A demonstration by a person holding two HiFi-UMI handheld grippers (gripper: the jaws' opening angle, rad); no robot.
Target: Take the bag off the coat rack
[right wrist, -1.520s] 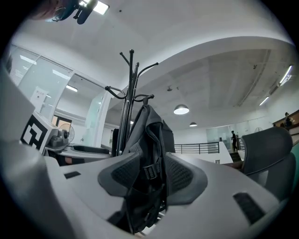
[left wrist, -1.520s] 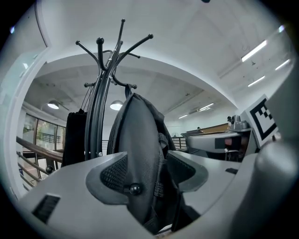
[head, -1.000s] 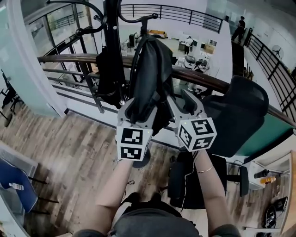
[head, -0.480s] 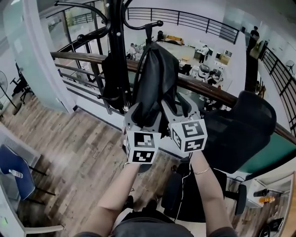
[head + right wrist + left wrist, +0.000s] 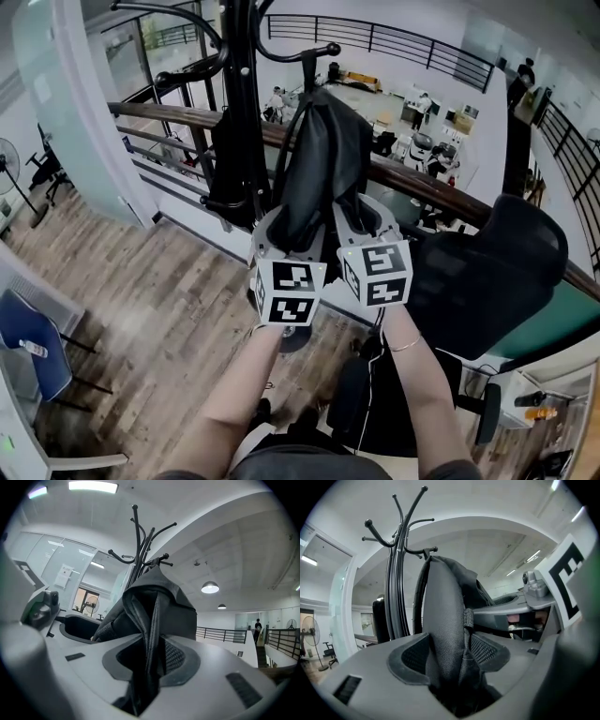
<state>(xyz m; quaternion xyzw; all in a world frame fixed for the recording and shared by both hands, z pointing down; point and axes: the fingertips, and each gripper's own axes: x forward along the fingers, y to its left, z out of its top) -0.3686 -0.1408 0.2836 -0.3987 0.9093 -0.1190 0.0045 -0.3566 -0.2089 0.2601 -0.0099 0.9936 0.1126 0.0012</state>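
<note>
A black bag (image 5: 323, 159) hangs by its strap from a hook (image 5: 314, 52) of the black coat rack (image 5: 239, 94). Both grippers reach level to its lower part, side by side. My left gripper (image 5: 281, 227) is shut on a fold of the bag (image 5: 447, 630), with fabric pinched between its pads. My right gripper (image 5: 361, 214) has just been closing, and its pads now press on a fold of the bag (image 5: 150, 634). The coat rack (image 5: 396, 573) rises behind the bag in the left gripper view, and its hooks (image 5: 140, 541) show above the bag in the right gripper view.
A wooden handrail (image 5: 441, 192) with a metal railing runs right behind the rack, above a lower office floor. A black office chair (image 5: 487, 272) stands close at the right. Another dark item (image 5: 230, 183) hangs beside the rack's pole. A blue chair (image 5: 28, 352) sits at the lower left on the wood floor.
The right gripper's jaws have narrowed from wide apart onto the bag's fabric. Both grippers have shifted a little sideways at the bag. The left gripper keeps its hold.
</note>
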